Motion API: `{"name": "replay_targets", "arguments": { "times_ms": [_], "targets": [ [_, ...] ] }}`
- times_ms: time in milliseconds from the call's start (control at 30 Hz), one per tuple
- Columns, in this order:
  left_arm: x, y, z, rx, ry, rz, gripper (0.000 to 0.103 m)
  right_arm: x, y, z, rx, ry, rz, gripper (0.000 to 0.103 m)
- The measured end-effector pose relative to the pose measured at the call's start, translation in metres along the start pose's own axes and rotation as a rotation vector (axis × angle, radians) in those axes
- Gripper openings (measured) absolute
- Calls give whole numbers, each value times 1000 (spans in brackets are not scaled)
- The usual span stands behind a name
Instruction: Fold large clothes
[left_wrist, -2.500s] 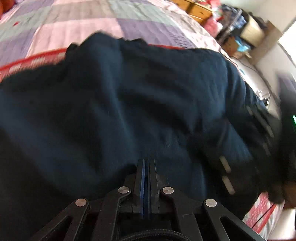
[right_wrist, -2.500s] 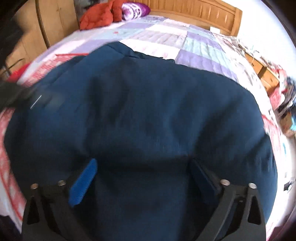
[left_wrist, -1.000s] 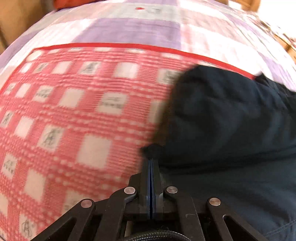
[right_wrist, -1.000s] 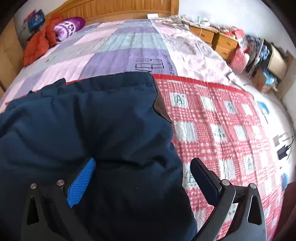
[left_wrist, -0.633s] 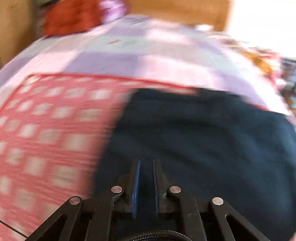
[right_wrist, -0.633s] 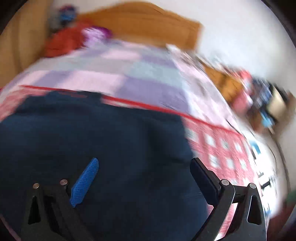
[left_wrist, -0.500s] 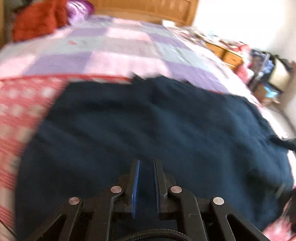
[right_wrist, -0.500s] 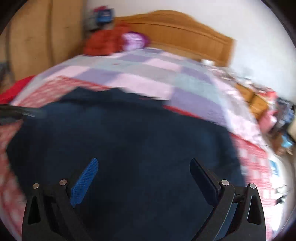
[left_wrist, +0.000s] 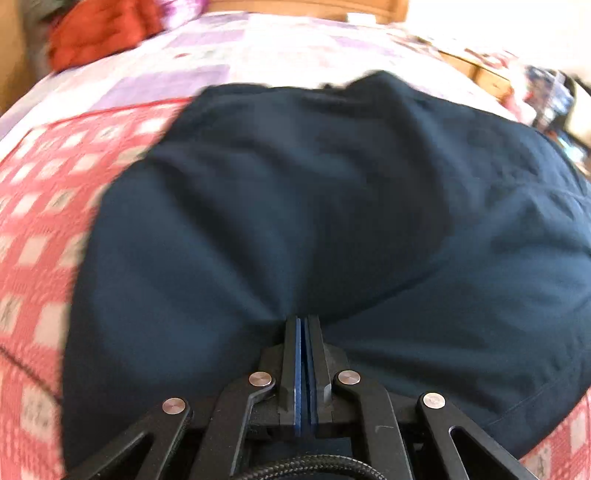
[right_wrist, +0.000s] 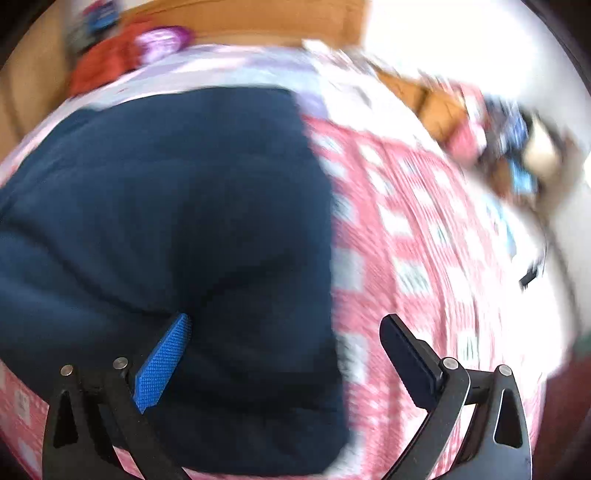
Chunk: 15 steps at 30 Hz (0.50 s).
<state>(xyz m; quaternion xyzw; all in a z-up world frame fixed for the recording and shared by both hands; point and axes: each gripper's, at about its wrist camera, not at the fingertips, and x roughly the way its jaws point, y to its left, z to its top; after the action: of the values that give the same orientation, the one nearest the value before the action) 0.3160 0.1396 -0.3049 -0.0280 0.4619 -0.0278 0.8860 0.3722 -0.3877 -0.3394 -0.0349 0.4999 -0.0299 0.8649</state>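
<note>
1. On the bed, a big navy garment (left_wrist: 332, 221) lies spread over a red-and-white checked blanket (left_wrist: 33, 221). It fills most of the left wrist view, and its far edge reaches the spot where the checks end and a lilac patchwork quilt (left_wrist: 229, 55) begins.
2. Left gripper (left_wrist: 303, 325) has its fingers pressed tightly together, and the navy cloth bunches into a pucker right at the tips, with folds fanning out from that spot. So it's pinching the garment near its close edge.
3. Right gripper (right_wrist: 284, 332) is spread wide with nothing between the fingers. The blue-padded finger (right_wrist: 162, 362) sits over the garment (right_wrist: 166, 221), while the black finger (right_wrist: 406, 354) sits over bare blanket (right_wrist: 413, 258). The garment's right edge runs down between the two. Whether the tips actually touch the fabric, I can't tell.
4. From the right wrist view, the garment covers the left half of the frame and the blanket shows to the right of it. A hem with a line of stitching shows near the bottom right of the left wrist view.
5. Far end of the bed: an orange-red heap (left_wrist: 99, 33) with something purple just beside it, up against a wooden headboard (right_wrist: 240, 18).
6. Off to the right of the bed there's a wooden cabinet (right_wrist: 439, 107) and a pile of clutter, way too blurred to make out.
7. Both views are smeared, the right one worse.
</note>
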Motion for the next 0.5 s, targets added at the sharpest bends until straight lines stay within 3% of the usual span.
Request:
{"name": "replay_targets", "arguments": {
  "times_ms": [167,333,400,500],
  "targets": [
    [6,38,-13,-90,46,79,6,4,5,-2,-77,-14,-37,103],
    [-1,43,-11,-140,67,162,6,5,1,5,-74,-11,-43,102],
    [-18,30,-13,-150,46,121,7,-15,12,1,-106,-52,-94,102],
    [-46,-28,-22,-47,-7,-32,7,-59,55,-12,-171,-169,-33,101]
  ]
}}
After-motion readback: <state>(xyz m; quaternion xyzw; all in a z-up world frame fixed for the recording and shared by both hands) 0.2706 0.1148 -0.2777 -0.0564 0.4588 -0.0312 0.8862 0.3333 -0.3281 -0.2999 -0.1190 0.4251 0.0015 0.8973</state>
